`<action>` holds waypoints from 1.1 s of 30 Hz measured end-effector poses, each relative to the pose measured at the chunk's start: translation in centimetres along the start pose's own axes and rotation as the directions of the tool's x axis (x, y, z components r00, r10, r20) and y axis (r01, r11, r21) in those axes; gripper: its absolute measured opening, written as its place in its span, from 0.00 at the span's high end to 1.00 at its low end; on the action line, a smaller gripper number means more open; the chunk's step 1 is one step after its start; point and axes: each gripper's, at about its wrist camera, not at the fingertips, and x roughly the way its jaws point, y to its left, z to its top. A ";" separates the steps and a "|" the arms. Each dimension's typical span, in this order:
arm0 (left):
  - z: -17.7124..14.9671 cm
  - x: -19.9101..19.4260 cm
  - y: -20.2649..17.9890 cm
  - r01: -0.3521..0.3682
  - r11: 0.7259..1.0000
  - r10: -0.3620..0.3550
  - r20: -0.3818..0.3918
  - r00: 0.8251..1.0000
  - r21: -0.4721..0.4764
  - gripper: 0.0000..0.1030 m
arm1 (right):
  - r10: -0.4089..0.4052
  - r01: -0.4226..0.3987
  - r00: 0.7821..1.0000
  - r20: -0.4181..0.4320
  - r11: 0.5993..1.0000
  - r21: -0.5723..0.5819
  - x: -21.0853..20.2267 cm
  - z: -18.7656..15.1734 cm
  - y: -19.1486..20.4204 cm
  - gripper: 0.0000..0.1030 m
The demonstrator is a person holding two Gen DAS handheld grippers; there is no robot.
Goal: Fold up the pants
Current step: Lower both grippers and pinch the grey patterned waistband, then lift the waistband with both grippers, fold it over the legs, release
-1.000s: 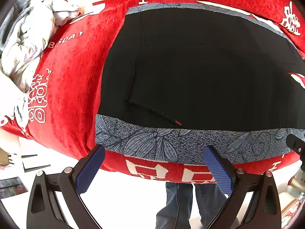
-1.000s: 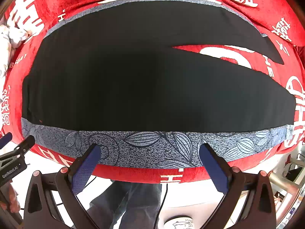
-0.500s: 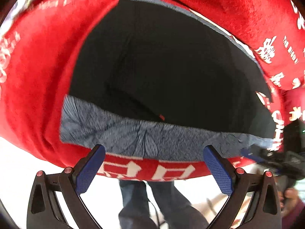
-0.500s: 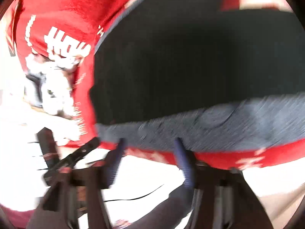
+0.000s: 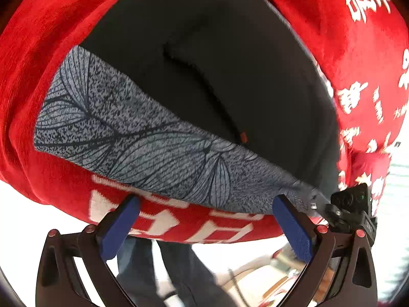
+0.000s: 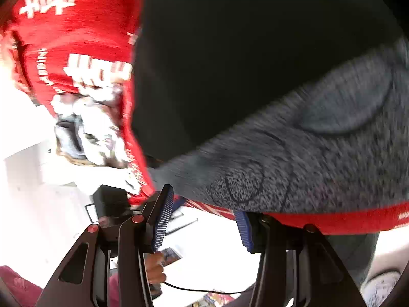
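Black pants [image 5: 217, 58] with a grey leaf-print side band [image 5: 143, 143] lie flat on a red cloth with white characters [image 5: 352, 51]. My left gripper [image 5: 204, 220] is open, its blue pads just below the band at the cloth's near edge, holding nothing. My right gripper [image 6: 202, 220] is open at the near edge of the band [image 6: 294, 158], under the corner of the black pants [image 6: 242, 51], and the view is blurred. The right gripper's tip also shows in the left wrist view [image 5: 350, 204], at the band's right end.
A pile of pale crumpled clothes [image 6: 87, 125] lies at the far left of the red cloth [image 6: 71, 41]. A person's jeans-clad legs [image 5: 166, 268] stand below the table edge. A white floor with small items lies beyond.
Both grippers have moved closer to the grey band at the near edge. The right gripper swung left toward the pants' corner and its jaws stand narrower than a second ago.
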 end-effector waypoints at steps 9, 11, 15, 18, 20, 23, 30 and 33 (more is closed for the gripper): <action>2.3 1.2 -3.6 0.028 0.999 -0.025 0.084 0.996 -0.035 0.15 | 0.013 -0.011 1.000 0.025 0.998 -0.057 -1.0 0.9 2.9 0.49; 2.2 1.1 -3.8 0.022 1.000 -0.020 0.088 0.996 -0.015 0.23 | -0.024 0.025 0.999 0.047 0.999 -0.022 -1.9 0.2 1.1 0.49; 2.3 1.7 -4.6 -0.044 0.997 0.040 0.062 0.997 0.060 0.35 | -0.044 0.033 0.991 0.130 0.996 0.087 -4.5 -1.2 -2.7 0.49; 3.0 2.0 -5.7 -0.080 0.994 0.076 0.062 0.995 0.077 0.45 | 0.011 -0.055 0.975 0.220 0.980 0.194 -6.1 -1.6 -5.6 0.49; 3.1 2.0 -5.6 -0.107 0.989 0.100 0.067 0.993 0.100 0.57 | 0.088 -0.173 0.954 0.285 0.942 0.288 -6.4 -1.7 -7.4 0.73; 3.4 0.9 -5.2 -0.108 0.988 0.102 0.062 0.993 0.106 0.68 | 0.089 -0.188 0.946 0.311 0.933 0.308 -7.2 -1.5 -7.5 0.91; 7.3 -2.7 -12.5 -0.080 0.985 0.049 0.189 0.981 0.156 0.68 | 0.033 -0.022 0.979 0.203 0.998 -0.053 -11.7 4.8 3.0 0.91; 11.3 -2.9 -16.2 -0.108 0.975 0.051 0.273 0.961 0.196 0.68 | 0.036 -0.006 0.984 0.173 0.985 -0.175 -12.4 9.9 7.2 0.91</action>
